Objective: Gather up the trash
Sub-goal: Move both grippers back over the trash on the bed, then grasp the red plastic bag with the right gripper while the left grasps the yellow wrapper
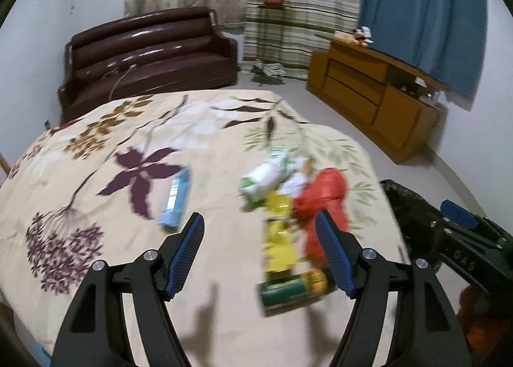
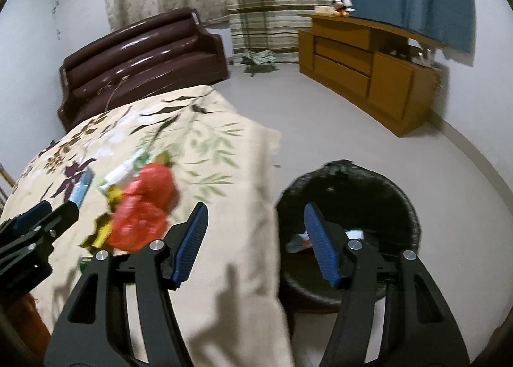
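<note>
Over the floral bedspread [image 1: 96, 149] the left gripper [image 1: 259, 226] hovers, jaws wide apart and empty, the trash pile just beyond and to its right. By my reading we're mid-collection: some scraps already lie in the black-lined bin [image 2: 397, 194] on the floor beside the bed, and plenty is left on the cloth.

Look at the pile: a crumpled red plastic bag [image 1: 323, 200], thin and glossy, touching a yellow wrapper [image 1: 277, 238] that looks like crinkly foil. Nearest the camera sits a green cylinder [image 1: 293, 288], a can or tube with a yellow label, rigid by the look of it. Behind them, white and green packaging [image 1: 263, 178], blurred, hard to name. Apart to the left, a flat light-blue packet [image 1: 175, 202] lies alone.

The right gripper [image 2: 256, 229] hangs over the gap between bed edge and bin, jaws also spread, nothing between them.

Next call, I'd say: the left one drops onto the cylinder or the wrapper. Soft film will crush and slip, so a deep bite; the cylinder may roll on that yielding cloth.
</note>
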Demonstrator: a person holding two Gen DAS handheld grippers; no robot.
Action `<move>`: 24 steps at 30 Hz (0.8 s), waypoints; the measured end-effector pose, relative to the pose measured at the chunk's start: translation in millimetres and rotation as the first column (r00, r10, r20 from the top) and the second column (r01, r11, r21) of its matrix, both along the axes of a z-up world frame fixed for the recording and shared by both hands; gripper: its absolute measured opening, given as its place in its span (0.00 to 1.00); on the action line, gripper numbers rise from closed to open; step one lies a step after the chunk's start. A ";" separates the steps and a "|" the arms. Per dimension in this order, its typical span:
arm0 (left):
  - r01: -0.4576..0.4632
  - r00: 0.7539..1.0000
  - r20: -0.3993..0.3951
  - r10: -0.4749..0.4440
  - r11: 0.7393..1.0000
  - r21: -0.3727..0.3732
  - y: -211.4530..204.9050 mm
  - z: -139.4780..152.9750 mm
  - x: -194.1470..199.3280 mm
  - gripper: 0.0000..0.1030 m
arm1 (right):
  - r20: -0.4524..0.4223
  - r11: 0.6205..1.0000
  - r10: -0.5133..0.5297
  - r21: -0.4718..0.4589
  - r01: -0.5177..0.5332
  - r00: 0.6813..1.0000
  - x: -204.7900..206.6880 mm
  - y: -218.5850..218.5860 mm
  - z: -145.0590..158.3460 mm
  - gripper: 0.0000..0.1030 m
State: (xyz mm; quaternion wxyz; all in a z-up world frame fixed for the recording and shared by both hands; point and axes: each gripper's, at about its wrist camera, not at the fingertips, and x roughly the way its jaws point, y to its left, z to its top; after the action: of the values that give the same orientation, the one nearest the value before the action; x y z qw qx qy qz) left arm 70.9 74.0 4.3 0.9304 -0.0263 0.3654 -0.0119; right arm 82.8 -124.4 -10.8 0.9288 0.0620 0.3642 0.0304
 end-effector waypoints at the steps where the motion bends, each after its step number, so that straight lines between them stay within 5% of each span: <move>1: -0.012 1.000 -0.001 0.012 1.000 -0.002 6.9 -0.8 -1.5 0.68 | 0.000 1.000 0.013 0.001 -0.013 1.000 0.9 7.2 1.2 0.59; 15: -0.124 0.992 -0.003 0.124 0.992 -0.005 70.6 -8.0 -12.2 0.68 | -0.027 0.990 0.139 -0.023 -0.140 0.990 19.8 89.5 1.1 0.65; 24: -0.118 0.993 -0.013 0.117 0.993 -0.033 77.1 -11.7 -10.5 0.68 | -0.109 0.988 0.137 -0.057 -0.144 0.985 35.8 103.2 -20.4 0.59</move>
State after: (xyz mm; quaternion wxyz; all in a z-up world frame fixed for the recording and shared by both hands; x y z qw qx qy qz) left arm 60.4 151.1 -7.4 0.9270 -0.0632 0.3679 0.0369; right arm 118.6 -21.3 -31.2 0.9055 0.0075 0.4166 0.0807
